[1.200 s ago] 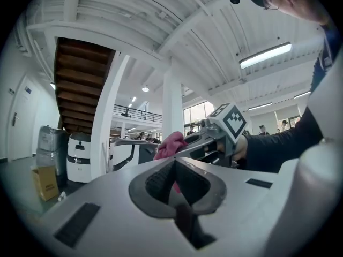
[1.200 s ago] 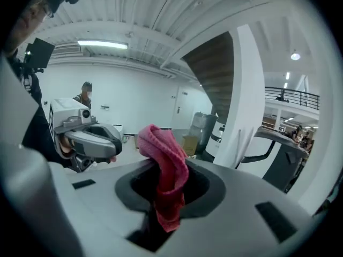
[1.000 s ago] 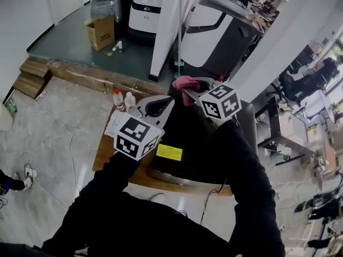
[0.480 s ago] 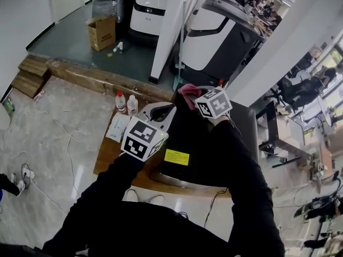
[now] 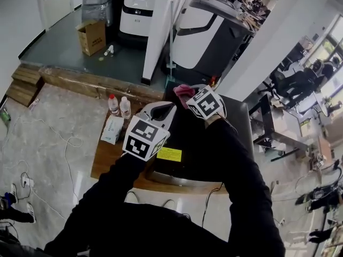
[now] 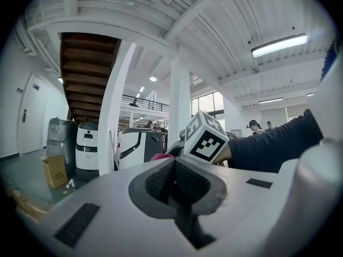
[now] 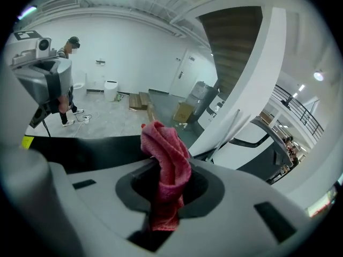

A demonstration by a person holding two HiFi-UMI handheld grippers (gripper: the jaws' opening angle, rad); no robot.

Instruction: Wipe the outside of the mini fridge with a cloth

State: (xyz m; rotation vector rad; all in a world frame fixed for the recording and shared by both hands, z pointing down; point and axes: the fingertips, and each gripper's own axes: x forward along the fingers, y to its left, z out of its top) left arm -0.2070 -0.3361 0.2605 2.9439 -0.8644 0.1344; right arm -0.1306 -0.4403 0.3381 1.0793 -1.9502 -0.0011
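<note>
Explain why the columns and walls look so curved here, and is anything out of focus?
Left gripper view: the wide-angle lens squeezes everything into a dark-cornered circle, bowing the white column; the ceiling lamp glares. Right gripper view: same bulging, the pink cloth reasonably sharp. Head view: milder bending at the edges, even light, the black fridge shows little detail.

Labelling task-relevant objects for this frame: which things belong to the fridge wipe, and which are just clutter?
In the job:
- pink cloth, clamped in the right gripper
- black mini fridge

Lying about:
- two bottles
- white packet
- cardboard box
- left gripper, shut and empty
</note>
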